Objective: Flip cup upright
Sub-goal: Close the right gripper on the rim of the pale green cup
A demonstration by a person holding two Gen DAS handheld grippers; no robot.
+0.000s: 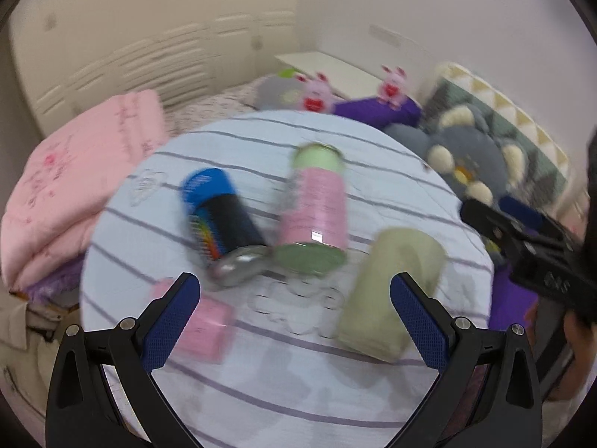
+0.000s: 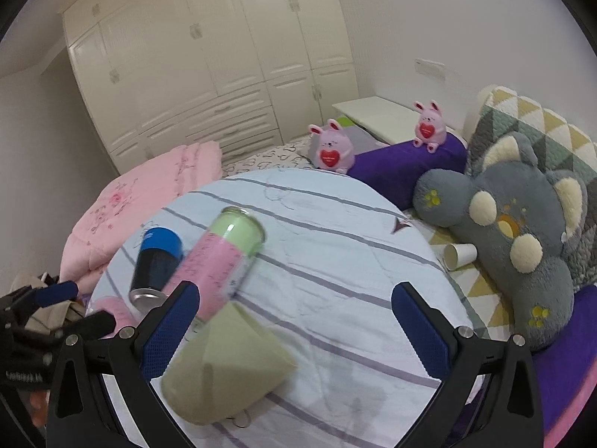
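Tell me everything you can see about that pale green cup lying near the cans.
The pale green cup is plain, matte and looks like plastic, wider at one end than the other. It lies on its side on the striped round tabletop, not upright. It sits apart from the pink-and-green can beside it. Neither gripper touches it; both hover open. Its opening is too blurred to make out.

We are seeing a pale olive-green plastic cup [image 2: 227, 369] at five o'clock of a pink-and-mint cylindrical can [image 2: 224, 261], lying on a white, grey-striped round cloth [image 2: 335, 261].
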